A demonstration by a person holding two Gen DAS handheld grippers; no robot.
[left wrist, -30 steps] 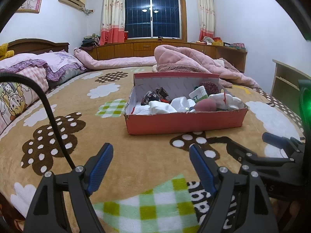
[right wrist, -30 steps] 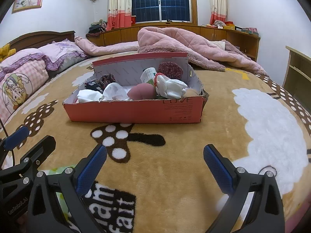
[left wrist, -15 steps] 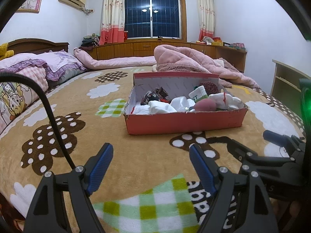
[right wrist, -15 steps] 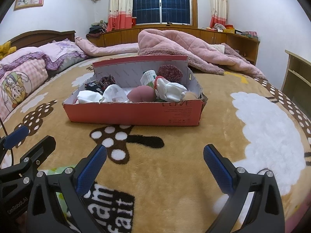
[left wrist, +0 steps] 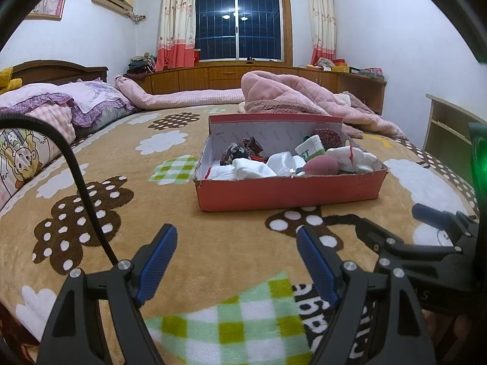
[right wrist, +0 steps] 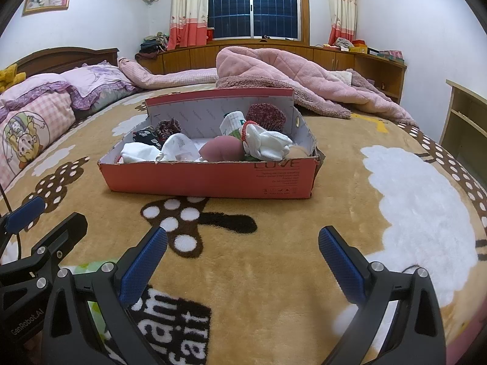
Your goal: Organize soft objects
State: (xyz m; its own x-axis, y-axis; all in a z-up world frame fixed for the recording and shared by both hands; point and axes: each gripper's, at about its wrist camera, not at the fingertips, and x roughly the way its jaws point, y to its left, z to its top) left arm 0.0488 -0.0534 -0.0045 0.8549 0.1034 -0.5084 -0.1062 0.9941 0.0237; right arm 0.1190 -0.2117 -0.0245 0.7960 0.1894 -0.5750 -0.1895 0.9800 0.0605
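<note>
The bed blanket (right wrist: 274,273), a thick brown fleece with mushroom and cloud prints, lies under everything and will give under any press. On it, ahead of both my claws, sits the red cardboard box (right wrist: 213,179), open-topped and light enough, I judge, to slide if I shove against its wall. Inside it the soft things are heaped: a white glove (right wrist: 268,146) at the right, a white folded cloth (right wrist: 140,153) at the left, a rolled white-and-green sock (right wrist: 232,121) at the back (lettering on it half hidden), a dusky pink teardrop sponge (right wrist: 222,149) in the middle, and a dark scrunchie (right wrist: 167,127) behind. All should be light, limp and squashy; I would pinch a bunched fold of cloth, and take the sponge across its fat belly, gently, since it may spring out. My left gripper (left wrist: 234,261) stands wide open with nothing in it, and my right gripper (right wrist: 242,261) the same, both well short of the box.
</note>
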